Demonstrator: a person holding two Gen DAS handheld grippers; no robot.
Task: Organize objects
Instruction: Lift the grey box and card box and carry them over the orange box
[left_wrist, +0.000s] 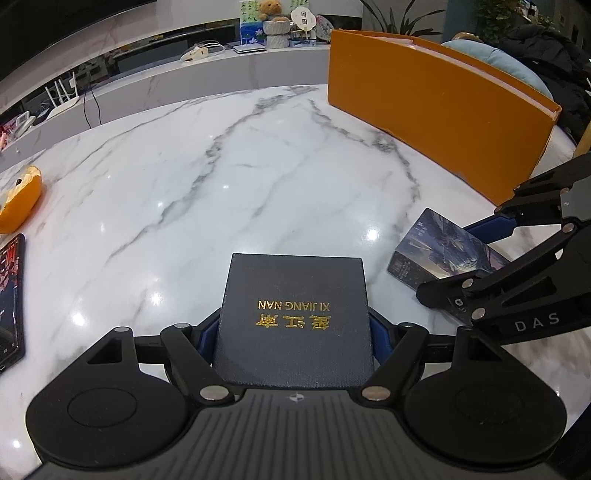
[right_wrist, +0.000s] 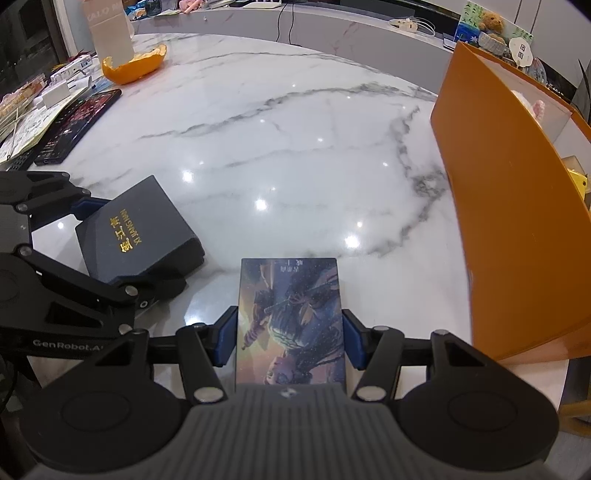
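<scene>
Far left on the marble table (right_wrist: 280, 147), past my left tool, lies a clutter of papers (right_wrist: 22, 125) and a dark phone (right_wrist: 79, 123), face up. Just behind them sits an orange peel (right_wrist: 135, 64), hollow side up like a small bowl; I cannot tell what, if anything, is in it. A pale carton (right_wrist: 110, 33) stands touching its far edge.

My left gripper (left_wrist: 295, 332) is pinching the navy box (left_wrist: 295, 314) between its blue pads (left_wrist: 208, 330), one pad on each side wall. The box is closed, lid on, with gold lettering reading "XI JIANG NAN" on top. It sits low over the table near my edge; whether it touches the marble I cannot tell.

Just right of it, my right gripper (right_wrist: 290, 336) is clamped on the card box (right_wrist: 291, 317), a flat closed pack with dark fantasy artwork, blue pads against its long sides. It is near the table's front edge, held level.

Further right stands the orange bin (right_wrist: 509, 221), a tall open-topped container on the table's right side, well apart from both boxes. Over its near wall I see a pale inner panel, something pinkish-white (right_wrist: 535, 105) and something yellow (right_wrist: 578, 179); the rest of its contents is hidden.
</scene>
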